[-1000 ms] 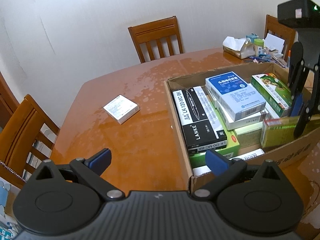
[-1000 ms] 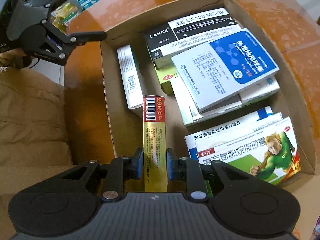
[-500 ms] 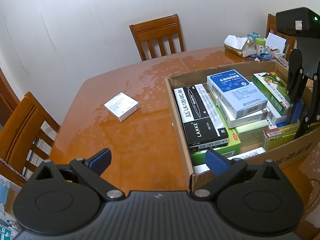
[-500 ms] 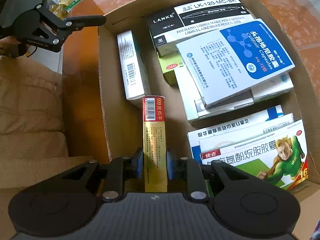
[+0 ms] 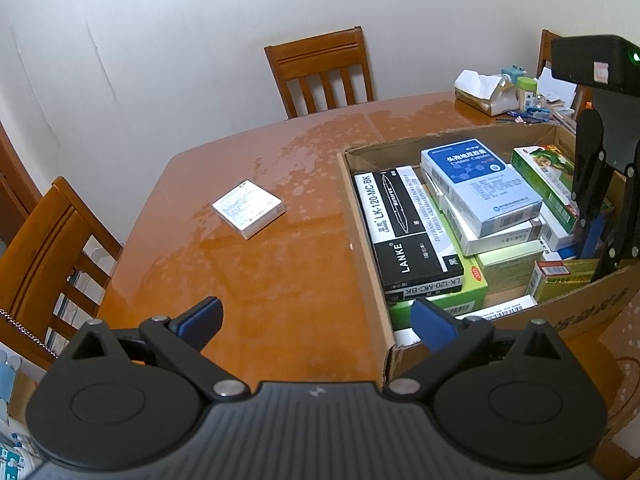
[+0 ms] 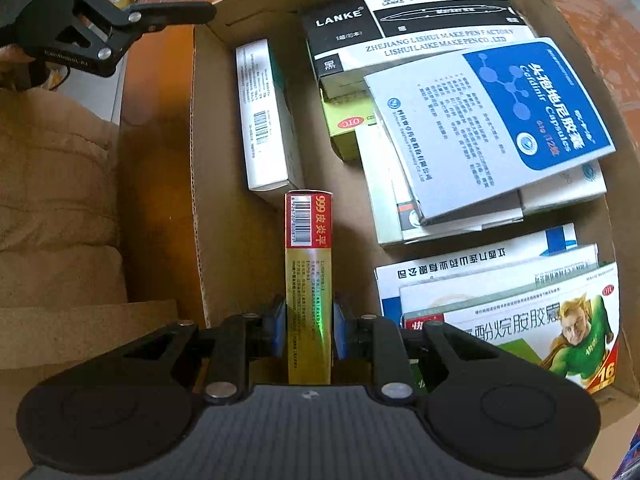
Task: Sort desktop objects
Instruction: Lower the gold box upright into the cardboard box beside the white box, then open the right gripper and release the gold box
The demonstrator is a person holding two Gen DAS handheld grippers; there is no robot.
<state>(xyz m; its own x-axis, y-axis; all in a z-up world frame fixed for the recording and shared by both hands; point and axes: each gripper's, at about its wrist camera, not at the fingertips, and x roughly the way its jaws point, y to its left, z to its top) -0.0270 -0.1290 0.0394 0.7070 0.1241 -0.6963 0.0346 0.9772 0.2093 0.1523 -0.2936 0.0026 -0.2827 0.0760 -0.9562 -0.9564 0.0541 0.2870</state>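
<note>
A cardboard box (image 5: 362,236) on the wooden table holds several medicine and pen boxes. My right gripper (image 6: 308,330) is shut on a narrow gold box with a red end (image 6: 309,264), held low inside the cardboard box (image 6: 196,184) near its side wall. In the left wrist view that gold box (image 5: 560,278) sits deep in the near right corner, under the right gripper (image 5: 600,240). My left gripper (image 5: 316,320) hangs open over the table beside the box, with nothing between its fingers. A small white box (image 5: 248,208) lies alone on the table.
Wooden chairs stand at the far side (image 5: 320,70) and the left (image 5: 44,248) of the table. A tissue pack (image 5: 480,92) and small items clutter the far right corner. A black pen box (image 6: 412,28) and a blue-white box (image 6: 492,124) fill the carton's far part.
The right gripper has sunk deeper into the cardboard box with the gold box in it. The left gripper has stayed put.
</note>
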